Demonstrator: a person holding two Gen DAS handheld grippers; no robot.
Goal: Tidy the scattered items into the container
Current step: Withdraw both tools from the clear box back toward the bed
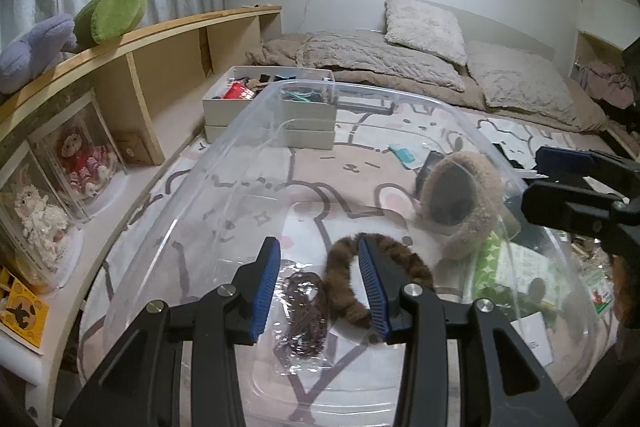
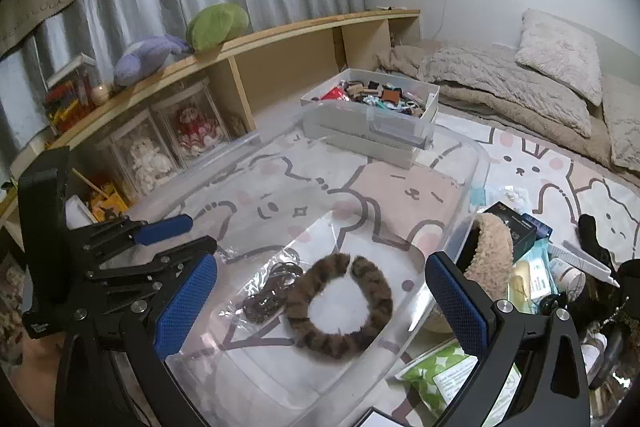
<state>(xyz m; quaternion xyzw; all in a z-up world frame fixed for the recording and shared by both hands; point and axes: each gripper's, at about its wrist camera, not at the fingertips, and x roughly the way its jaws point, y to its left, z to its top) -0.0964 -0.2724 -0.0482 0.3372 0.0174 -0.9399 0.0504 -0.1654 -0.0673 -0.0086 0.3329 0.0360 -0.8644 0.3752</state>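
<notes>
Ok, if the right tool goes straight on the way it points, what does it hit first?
Probably the striped furry headband lying in the clear container; it sits between the right tool's open fingers. Depth is uncertain.

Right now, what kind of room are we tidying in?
Most likely a bedroom: low bedding with pillows along the wall, plush toys on a wooden shelf, and a bunny-print rug.

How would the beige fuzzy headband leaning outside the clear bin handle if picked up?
The beige fuzzy headband probably keeps its shape: its arc stands upright. It looks light for its bulk, and the pile should grip rather than slip. Standing on edge, it may tip if nudged.
</notes>
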